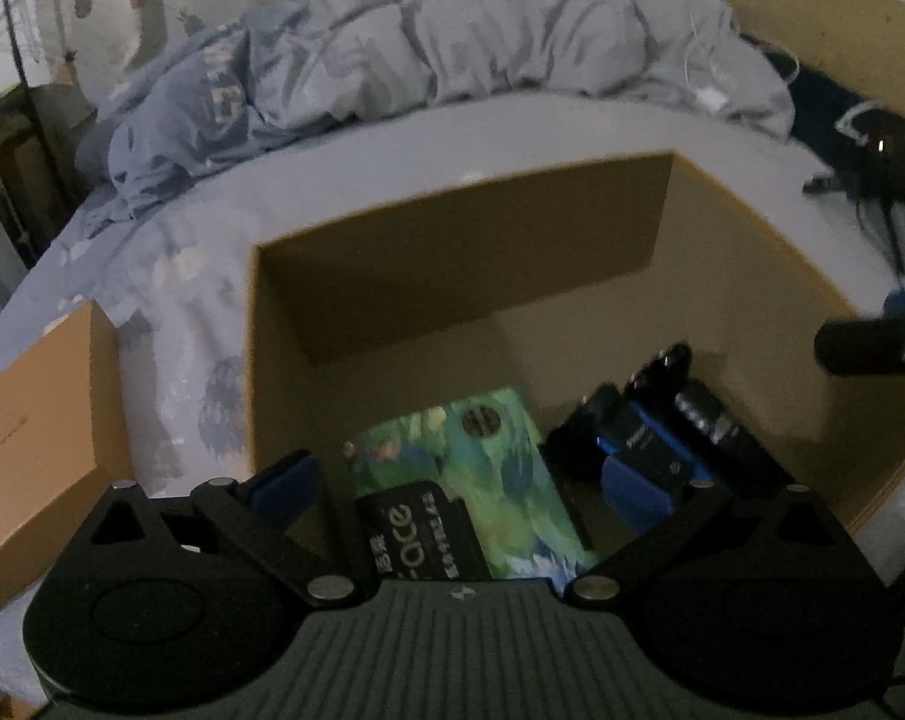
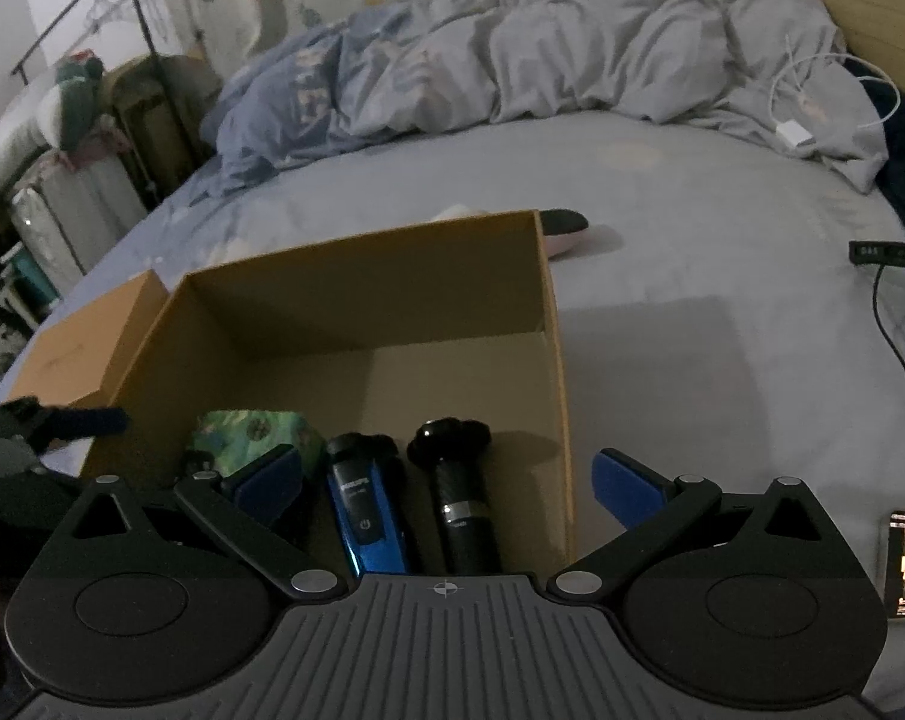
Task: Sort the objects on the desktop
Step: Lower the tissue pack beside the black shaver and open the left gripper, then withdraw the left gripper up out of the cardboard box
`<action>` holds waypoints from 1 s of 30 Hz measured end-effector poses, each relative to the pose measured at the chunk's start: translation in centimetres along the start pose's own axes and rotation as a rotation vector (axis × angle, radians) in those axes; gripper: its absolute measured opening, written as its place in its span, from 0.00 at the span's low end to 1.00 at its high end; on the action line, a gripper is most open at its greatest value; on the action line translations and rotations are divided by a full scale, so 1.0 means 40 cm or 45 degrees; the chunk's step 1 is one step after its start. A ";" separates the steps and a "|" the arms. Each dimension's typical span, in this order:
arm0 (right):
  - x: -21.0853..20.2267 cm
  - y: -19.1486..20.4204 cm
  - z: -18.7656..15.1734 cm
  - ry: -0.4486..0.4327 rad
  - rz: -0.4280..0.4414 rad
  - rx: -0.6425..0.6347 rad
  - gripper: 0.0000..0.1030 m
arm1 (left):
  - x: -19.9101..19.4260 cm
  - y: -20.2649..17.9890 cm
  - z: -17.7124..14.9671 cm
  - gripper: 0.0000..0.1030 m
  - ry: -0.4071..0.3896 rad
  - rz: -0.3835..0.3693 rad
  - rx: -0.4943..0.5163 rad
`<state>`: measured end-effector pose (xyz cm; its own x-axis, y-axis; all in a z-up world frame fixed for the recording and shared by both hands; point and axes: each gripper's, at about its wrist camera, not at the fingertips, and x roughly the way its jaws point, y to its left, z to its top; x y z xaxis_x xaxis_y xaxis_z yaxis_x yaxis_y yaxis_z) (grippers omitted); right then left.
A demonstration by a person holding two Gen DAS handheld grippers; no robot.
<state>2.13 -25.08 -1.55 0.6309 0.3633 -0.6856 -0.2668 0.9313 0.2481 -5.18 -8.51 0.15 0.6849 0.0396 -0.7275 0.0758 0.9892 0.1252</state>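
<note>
Left gripper (image 1: 461,492) and right gripper (image 2: 446,480) both released, empty, above cardboard box (image 2: 551,324); blue shaver (image 2: 365,516) at 6 o'clock inside.

Lighting: dim, bluish, flat. Soft shadow inside cardboard box (image 2: 392,312). Left view blurred; fisheye bending at edges.

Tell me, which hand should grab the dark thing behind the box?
Probably right: the dark thing lies beyond the box's far right corner, nearer the right gripper, whose jaws stand open and empty.
</note>
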 end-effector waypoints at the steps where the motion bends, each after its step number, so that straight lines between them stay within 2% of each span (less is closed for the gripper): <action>1: 0.001 0.000 0.000 0.001 -0.001 -0.002 1.00 | -0.005 0.003 -0.004 1.00 -0.017 -0.006 -0.006; 7: 0.004 0.003 -0.003 -0.001 -0.017 -0.015 1.00 | -0.020 0.014 -0.007 1.00 -0.153 -0.038 -0.027; 19: 0.017 0.001 -0.010 -0.003 -0.053 -0.039 1.00 | 0.047 0.118 0.047 1.00 -0.360 -0.138 -0.078; 23: 0.026 -0.001 -0.013 0.004 -0.068 -0.047 1.00 | 0.059 0.134 0.056 1.00 -0.393 -0.170 -0.097; 30: 0.039 0.000 -0.018 0.019 -0.074 -0.062 1.00 | 0.080 0.130 0.059 1.00 -0.391 -0.183 -0.088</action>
<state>2.59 -24.53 -3.10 0.6357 0.3077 -0.7079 -0.2652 0.9483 0.1740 -0.88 -3.58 0.06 0.8576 -0.1349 -0.4963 0.1452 0.9892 -0.0179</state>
